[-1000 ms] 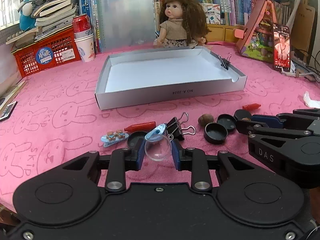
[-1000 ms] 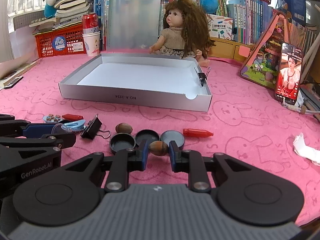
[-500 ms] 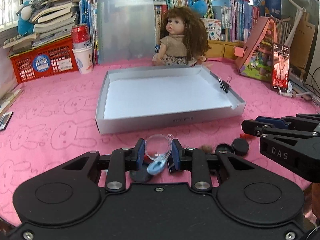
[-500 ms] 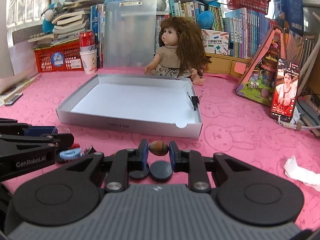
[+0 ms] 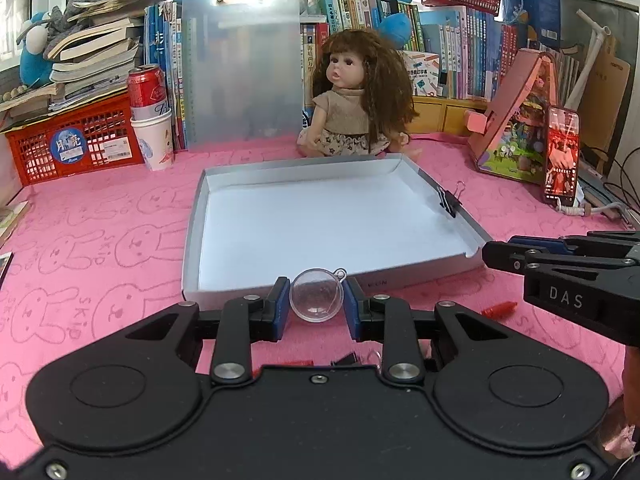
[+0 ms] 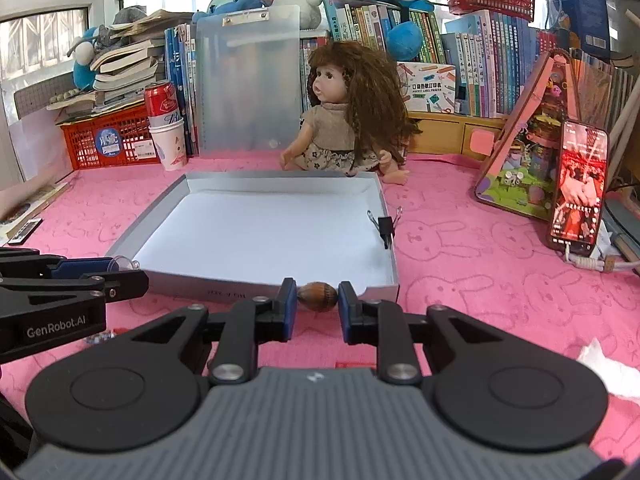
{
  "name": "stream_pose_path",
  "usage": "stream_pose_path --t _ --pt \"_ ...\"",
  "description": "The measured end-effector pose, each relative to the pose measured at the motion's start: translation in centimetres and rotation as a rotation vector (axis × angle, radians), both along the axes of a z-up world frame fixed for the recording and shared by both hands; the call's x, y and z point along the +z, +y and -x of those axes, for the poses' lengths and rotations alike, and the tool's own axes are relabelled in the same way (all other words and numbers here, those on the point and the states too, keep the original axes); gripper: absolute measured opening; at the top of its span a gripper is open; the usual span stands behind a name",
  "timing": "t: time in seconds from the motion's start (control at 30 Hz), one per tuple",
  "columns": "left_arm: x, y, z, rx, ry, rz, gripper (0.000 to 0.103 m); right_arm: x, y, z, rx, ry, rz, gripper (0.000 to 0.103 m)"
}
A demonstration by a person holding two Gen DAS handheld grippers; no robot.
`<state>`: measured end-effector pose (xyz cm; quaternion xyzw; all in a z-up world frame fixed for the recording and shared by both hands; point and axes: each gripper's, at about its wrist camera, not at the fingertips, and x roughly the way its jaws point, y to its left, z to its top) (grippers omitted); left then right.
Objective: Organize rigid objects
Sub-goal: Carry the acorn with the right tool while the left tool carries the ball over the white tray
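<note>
Clear ball (image 5: 316, 295) pinched in left claw (image 5: 316, 304); right claw (image 6: 318, 300) clamps nut (image 6: 317, 291).

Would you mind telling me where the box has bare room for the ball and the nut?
The box floor is bare from its left wall across to the binder clip on the right wall. Only that clip crowds it; keep left of it.

You can read "DAS" on the right gripper (image 5: 496, 254) and "GenRobot.AI" on the left gripper (image 6: 132, 278). "SKIP" repeats on the pink cloth (image 5: 80, 316); "POCKET LABEL PRINTER" is on a white box (image 6: 426, 84).
</note>
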<state>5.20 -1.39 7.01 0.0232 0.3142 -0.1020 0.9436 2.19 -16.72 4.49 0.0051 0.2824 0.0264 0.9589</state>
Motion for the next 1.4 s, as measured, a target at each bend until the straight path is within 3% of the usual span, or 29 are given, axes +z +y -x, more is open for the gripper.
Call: stream_pose_path --t 0.73,1.4 --pt "1.3 -0.2 -8.2 0.018 0.044 -0.003 0.027 2.2 -0.6 -7.2 0.031 -0.012 -0.019 0.027" --pt "-2.0 0.1 -15.3 0.06 0.15 0.032 0.027 -0.8 0.1 -14.3 0.056 0.106 -0.049 0.027"
